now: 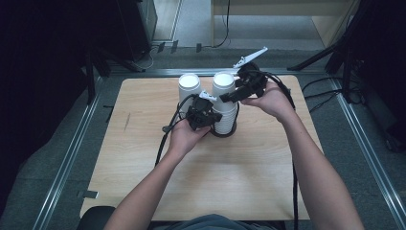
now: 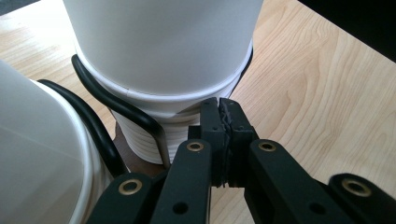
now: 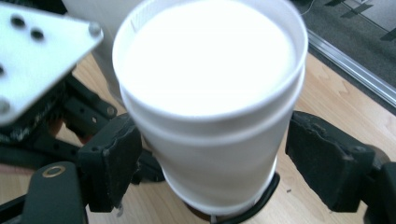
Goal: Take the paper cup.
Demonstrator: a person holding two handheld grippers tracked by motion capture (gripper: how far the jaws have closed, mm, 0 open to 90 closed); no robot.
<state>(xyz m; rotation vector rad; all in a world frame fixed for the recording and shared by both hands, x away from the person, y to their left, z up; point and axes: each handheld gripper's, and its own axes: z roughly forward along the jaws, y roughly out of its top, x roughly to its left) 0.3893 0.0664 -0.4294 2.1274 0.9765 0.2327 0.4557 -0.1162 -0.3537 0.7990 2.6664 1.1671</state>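
Two stacks of white foam cups stand in a black wire holder [image 1: 223, 134] at the far middle of the wooden table [image 1: 201, 182]. My right gripper [image 1: 230, 96] is open around the top cup [image 3: 210, 60] of the right stack [image 1: 224, 84]. One pad [image 3: 109, 163] is at the cup's wall, and the other pad [image 3: 327, 158] stands a small gap off. My left gripper [image 2: 219, 116] is shut low at that stack's front [image 2: 163, 46], its tips just under a cup rim beside the holder's wire [image 2: 116, 105]. Nothing shows between its pads. The left stack [image 1: 189, 84] stands beside it.
Metal rails [image 1: 72, 153] run along both sides of the table. Beyond the far edge are dark stand legs [image 1: 316, 60] and a pale cabinet [image 1: 277, 19] on the grey floor. Cables trail from both grippers over the table.
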